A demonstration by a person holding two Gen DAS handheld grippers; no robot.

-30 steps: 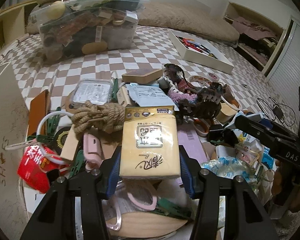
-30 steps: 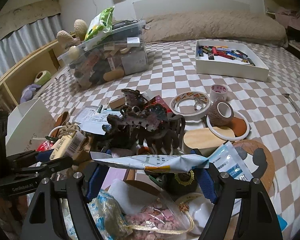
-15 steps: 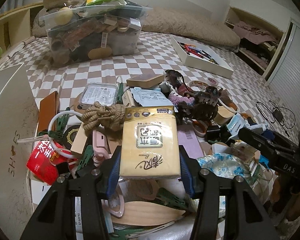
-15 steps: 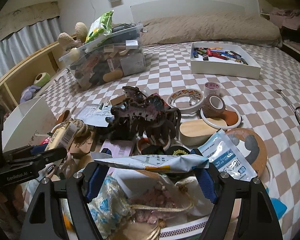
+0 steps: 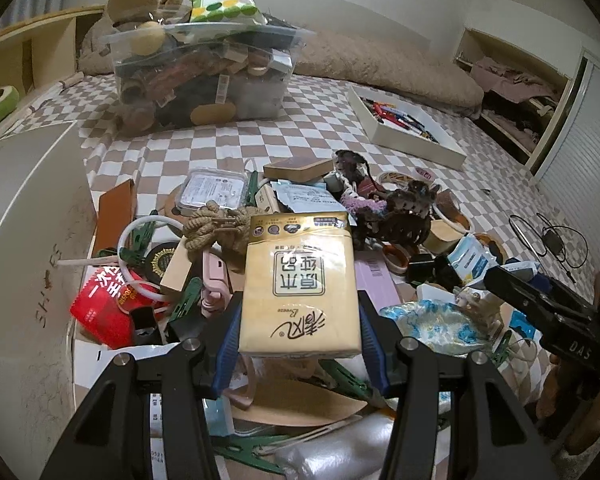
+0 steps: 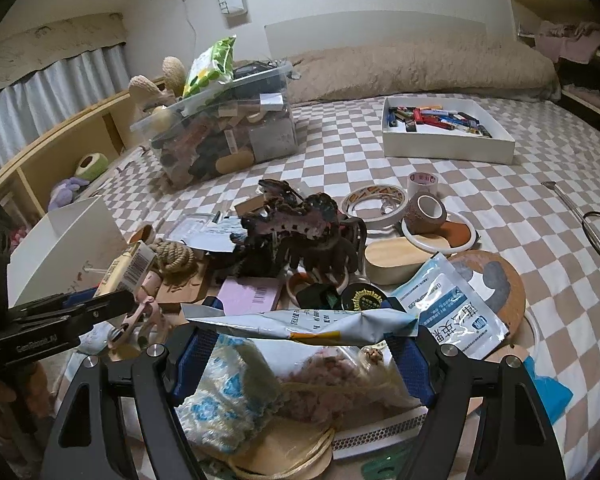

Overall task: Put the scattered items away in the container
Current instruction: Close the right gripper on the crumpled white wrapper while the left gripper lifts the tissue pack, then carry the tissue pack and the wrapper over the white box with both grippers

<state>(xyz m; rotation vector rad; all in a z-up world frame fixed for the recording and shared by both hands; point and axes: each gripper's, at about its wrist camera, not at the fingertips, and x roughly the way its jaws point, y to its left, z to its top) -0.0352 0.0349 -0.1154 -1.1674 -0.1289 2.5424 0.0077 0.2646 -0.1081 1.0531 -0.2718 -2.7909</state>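
My left gripper (image 5: 300,344) is shut on a yellow tissue pack (image 5: 300,280), held flat above the pile of scattered items on the checked bedspread. In the right wrist view, my right gripper (image 6: 302,346) is shut on a flat blue-and-white foil packet (image 6: 300,322), pinched edge to edge over the same pile. The left gripper (image 6: 100,308) shows there at the left with the tissue pack (image 6: 130,268); the right gripper (image 5: 540,300) shows at the right of the left wrist view. A clear plastic bin (image 5: 204,80) stands behind the pile, heaped with items.
A white box (image 5: 28,220) stands close on the left. A white tray (image 6: 440,128) of small coloured items lies at the back right. The pile holds dark hair claws (image 6: 300,232), a rope knot (image 5: 216,228), tape rolls (image 6: 424,208) and a round cork mat (image 6: 488,284).
Both grippers have drawn back and up a little from the pile with their items still held. The pile now looks smaller and the clear bin sits lower in both views.
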